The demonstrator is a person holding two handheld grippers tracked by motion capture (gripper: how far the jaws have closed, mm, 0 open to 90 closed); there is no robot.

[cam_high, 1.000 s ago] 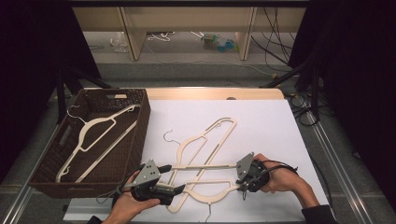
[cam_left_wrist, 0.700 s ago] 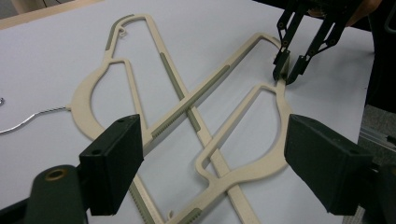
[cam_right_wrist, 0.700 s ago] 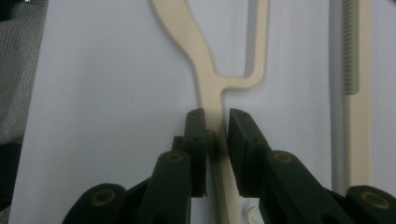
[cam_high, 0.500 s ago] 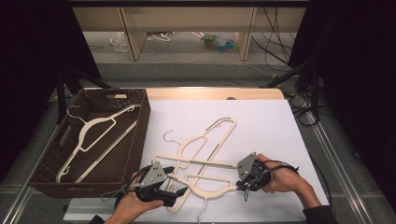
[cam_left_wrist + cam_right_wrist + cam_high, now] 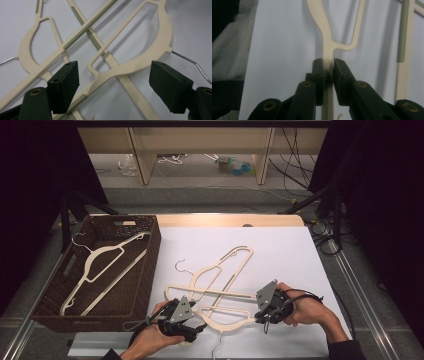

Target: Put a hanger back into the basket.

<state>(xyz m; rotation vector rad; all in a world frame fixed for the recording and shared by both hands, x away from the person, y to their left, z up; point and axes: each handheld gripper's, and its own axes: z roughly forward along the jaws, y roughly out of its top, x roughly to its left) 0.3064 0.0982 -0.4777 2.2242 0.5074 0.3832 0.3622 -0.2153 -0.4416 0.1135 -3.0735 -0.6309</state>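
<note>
Two cream plastic hangers lie crossed on the white sheet: a far hanger (image 5: 220, 270) and a near hanger (image 5: 227, 314) with its wire hook at the front edge. My right gripper (image 5: 260, 312) (image 5: 328, 63) is shut on the near hanger's (image 5: 323, 30) thin right arm end. My left gripper (image 5: 196, 326) (image 5: 113, 75) is open, its jaws astride the near hanger's (image 5: 130, 66) left arm, apart from it. Those jaws have just been closing a little. The far hanger (image 5: 30, 50) lies beyond them.
A dark wicker basket (image 5: 150, 250) stands at the left of the sheet, with another cream hanger (image 5: 107, 265) inside. Table rails run along both sides, and cables trail at the far right.
My left gripper has moved right and down over the near hanger's left arm. The right hand has stayed in place on the hanger's other end.
</note>
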